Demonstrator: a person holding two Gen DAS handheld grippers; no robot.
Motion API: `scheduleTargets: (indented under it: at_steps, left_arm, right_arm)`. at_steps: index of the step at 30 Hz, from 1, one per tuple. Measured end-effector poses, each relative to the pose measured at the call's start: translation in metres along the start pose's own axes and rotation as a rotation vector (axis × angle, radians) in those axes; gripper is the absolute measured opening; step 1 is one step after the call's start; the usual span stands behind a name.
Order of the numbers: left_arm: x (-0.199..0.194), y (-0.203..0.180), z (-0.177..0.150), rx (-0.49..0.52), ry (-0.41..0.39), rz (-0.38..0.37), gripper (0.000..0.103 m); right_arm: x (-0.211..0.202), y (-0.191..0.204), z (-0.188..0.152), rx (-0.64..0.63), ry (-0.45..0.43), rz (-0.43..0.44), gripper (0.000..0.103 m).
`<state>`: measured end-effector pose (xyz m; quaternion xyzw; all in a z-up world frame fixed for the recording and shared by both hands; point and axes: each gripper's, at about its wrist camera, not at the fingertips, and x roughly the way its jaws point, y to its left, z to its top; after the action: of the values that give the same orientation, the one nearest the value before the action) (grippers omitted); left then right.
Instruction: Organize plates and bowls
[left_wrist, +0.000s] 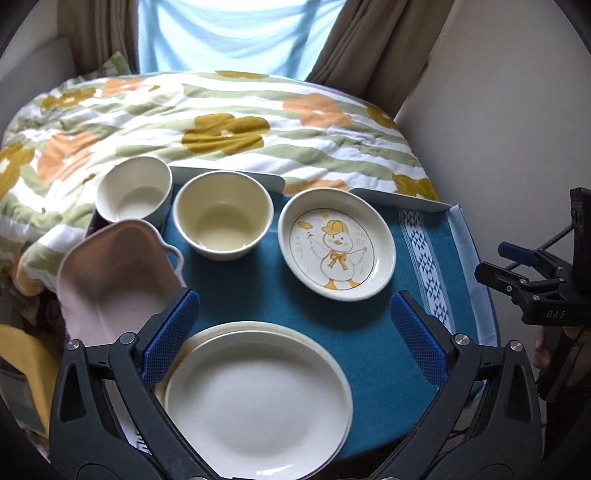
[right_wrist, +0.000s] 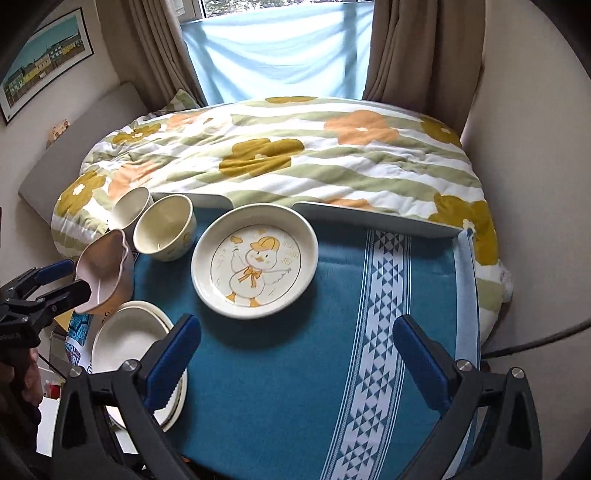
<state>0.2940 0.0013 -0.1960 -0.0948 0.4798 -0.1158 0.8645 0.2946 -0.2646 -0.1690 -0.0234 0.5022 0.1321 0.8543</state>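
Five or six pieces of crockery are set out on the desk (right_wrist: 295, 387), which is covered by a teal cloth. The duck plate (left_wrist: 337, 243) is taken as landmark.

- Left of the duck plate: a cream bowl (left_wrist: 222, 215), just beside it. A second bowl (left_wrist: 135, 192) is found further left, at the desk's back corner.
- Left and nearer than the duck plate: a pink dish (left_wrist: 114, 280), tilted, its lower end toward the camera. In the right wrist view its rim seems to lie at the left gripper's tip; whether it is touched cannot be told.
- Nearer than the duck plate, on the left: a stack of white plates (left_wrist: 258, 398), two at least, the upper one sitting inside the lower rim.

Left gripper (left_wrist: 295, 339): jaws spread wide, nothing held. The stack lies directly ahead and below, between the jaw lines; the left pad (left_wrist: 171, 332) is seen over the stack's left rim.

Right gripper (right_wrist: 299, 362): jaws likewise wide apart, nothing held, hovering over bare cloth. The duck plate lies straight ahead and slightly left, well apart from the pads.

Judgement: the duck plate is nearer the right gripper, the bowls and pink dish nearer the left. The duck plate is round, so no long axis constrains the approach; its near rim would be met first.
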Motion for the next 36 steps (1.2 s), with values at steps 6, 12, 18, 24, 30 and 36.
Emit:
scheduleTargets:
  at_steps: [6, 12, 18, 24, 30, 36]
  left_arm:
    - [0.074, -0.004, 0.012, -0.156, 0.098, 0.003, 0.086]
    - [0.137, 0.001, 0.011, -0.257, 0.180, 0.061, 0.053]
    - [0.166, 0.006, 0.005, -0.305, 0.219, 0.089, 0.031]
    - [0.174, 0.009, 0.003, -0.325, 0.228, 0.100, 0.014]
    - [0.173, 0.003, 0.006, -0.294, 0.227, 0.129, 0.014]
    - [0.146, -0.006, 0.013, -0.241, 0.177, 0.129, 0.014]
  right_arm:
    - [0.080, -0.035, 0.026, -0.049, 0.127, 0.202, 0.093]
    - [0.153, -0.045, 0.041, -0.090, 0.242, 0.351, 0.047]
    - [0.182, -0.043, 0.048, -0.139, 0.262, 0.421, 0.031]
    - [0.190, -0.048, 0.048, -0.152, 0.265, 0.425, 0.013]
    - [0.189, -0.044, 0.049, -0.180, 0.258, 0.405, 0.013]
    - [0.171, -0.041, 0.048, -0.156, 0.232, 0.403, 0.013]
